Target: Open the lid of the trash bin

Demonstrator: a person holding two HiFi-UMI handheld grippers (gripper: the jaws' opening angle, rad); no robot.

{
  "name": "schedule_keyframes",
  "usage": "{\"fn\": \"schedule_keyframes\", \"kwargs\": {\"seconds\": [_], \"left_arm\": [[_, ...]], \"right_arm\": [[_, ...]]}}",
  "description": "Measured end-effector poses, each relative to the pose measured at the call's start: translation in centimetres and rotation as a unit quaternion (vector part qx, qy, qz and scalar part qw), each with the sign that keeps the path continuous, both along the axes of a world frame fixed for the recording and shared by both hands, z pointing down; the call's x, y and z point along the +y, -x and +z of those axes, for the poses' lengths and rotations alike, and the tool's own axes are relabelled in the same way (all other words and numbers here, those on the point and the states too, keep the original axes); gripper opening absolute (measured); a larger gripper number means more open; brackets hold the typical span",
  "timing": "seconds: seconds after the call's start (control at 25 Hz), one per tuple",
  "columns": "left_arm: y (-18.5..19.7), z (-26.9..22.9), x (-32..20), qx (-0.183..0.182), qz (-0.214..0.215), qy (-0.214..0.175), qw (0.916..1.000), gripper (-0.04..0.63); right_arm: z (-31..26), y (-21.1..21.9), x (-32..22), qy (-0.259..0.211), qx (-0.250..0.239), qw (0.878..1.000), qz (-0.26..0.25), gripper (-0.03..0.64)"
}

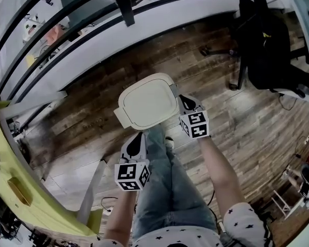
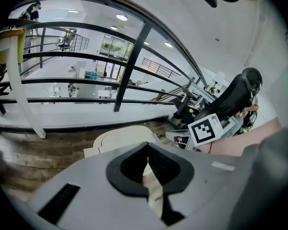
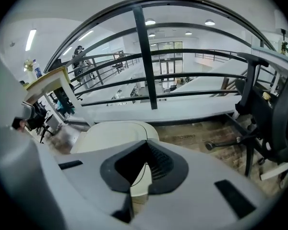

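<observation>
Closed bin lid (image 1: 148, 101); right tool (image 1: 183, 101) by its right rim, left tool (image 1: 138, 140) short of it (head view only). Gripper views: jaws together, empty.

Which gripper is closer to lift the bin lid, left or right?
Right. The right gripper is just beside the lid's right edge, with its jaws shut. The left gripper hangs back by the person's leg, farther from it.

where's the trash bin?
Trash bin: centre of head view, on the wood floor ahead of the person's legs, right gripper by its right edge.
</observation>
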State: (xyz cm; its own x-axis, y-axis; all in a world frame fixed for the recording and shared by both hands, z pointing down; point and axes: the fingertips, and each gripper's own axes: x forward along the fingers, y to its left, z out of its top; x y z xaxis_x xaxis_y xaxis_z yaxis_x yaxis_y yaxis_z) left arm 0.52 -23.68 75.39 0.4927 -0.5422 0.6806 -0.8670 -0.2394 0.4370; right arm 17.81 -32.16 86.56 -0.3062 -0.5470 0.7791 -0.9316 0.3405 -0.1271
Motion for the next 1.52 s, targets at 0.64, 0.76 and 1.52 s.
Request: {"fn": "schedule_keyframes", "kwargs": {"seconds": [0.64,0.76,1.52], "left_arm": [[1.4,2.4,0.4,-0.001,0.002,0.033,0.9995,0.012],[1.4,2.5,0.5,0.0,0.002,0.034,0.9994,0.012],[2.1,1.8,1.3,-0.019,-0.025,0.023,0.9993,0.003]], "right_arm": [[6.6,-0.7,-1.9,0.049,0.046,0.998,-0.02,-0.007],[6.9,-0.8,-1.8,0.054,0.052,0.997,-0.024,-0.008],[7.3,-1.2,-2.0,0.062,0.032,0.997,-0.017,-0.006]]}}
